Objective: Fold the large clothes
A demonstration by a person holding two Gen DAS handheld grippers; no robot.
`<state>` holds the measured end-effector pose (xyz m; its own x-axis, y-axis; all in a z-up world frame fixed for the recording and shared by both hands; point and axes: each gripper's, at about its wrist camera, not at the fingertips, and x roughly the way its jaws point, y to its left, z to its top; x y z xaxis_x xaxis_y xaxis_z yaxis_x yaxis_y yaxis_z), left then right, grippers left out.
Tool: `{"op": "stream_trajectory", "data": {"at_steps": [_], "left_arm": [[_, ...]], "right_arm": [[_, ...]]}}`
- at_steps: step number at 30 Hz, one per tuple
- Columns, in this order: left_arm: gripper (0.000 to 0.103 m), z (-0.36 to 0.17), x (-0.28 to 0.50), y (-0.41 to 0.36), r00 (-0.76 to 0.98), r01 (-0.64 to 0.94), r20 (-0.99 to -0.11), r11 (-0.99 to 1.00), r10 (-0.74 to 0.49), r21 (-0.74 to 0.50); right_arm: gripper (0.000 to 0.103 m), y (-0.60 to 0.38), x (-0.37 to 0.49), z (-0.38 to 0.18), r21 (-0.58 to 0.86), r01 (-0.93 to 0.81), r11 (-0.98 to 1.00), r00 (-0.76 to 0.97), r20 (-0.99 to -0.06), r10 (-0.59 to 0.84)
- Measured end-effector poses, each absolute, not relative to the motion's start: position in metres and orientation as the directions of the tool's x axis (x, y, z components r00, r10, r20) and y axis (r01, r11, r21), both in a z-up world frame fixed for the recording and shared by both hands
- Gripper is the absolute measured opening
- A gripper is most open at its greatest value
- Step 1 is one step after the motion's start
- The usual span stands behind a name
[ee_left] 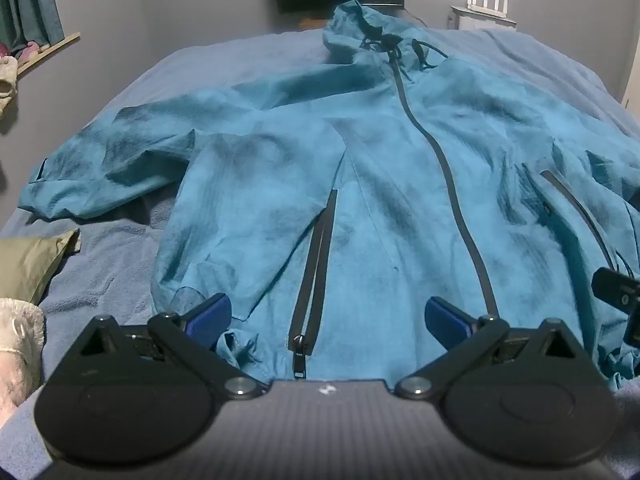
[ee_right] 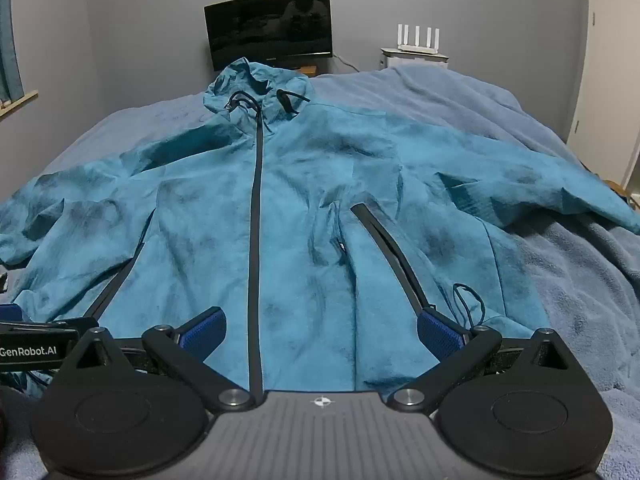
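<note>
Left wrist view: the jacket (ee_left: 360, 168) is laid face up and zipped on the bed (ee_left: 240, 52), hood toward the far edge, so that it can be folded flat. The left gripper (ee_left: 328, 316) is held over the hem, fingers spread, nothing pinched. One sleeve is stretched toward the bed's left edge, near a pillow (ee_left: 32, 264).

Right wrist view: the right gripper (ee_right: 322, 332) is likewise held spread above the hem at the near edge. Bare blanket is left to the right for folding.
</note>
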<state>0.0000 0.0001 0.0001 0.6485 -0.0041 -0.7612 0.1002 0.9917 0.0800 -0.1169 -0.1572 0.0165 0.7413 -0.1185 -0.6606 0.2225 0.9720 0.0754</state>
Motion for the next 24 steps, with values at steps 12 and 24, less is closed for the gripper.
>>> {"op": "stream_trajectory", "data": {"at_steps": [12, 24], "left_arm": [[0.103, 0.0001, -0.0001, 0.0001, 0.652, 0.1, -0.758, 0.992, -0.005, 0.08], [0.103, 0.0002, -0.0003, 0.0002, 0.651, 0.099, -0.759, 0.992, -0.004, 0.081]], "right_arm": [[0.103, -0.1552, -0.1151, 0.0161, 0.076, 0.222, 0.972, 0.744, -0.657, -0.119], [0.103, -0.1565, -0.1159, 0.0168, 0.07, 0.223, 0.972, 0.743, -0.658, -0.123]]}}
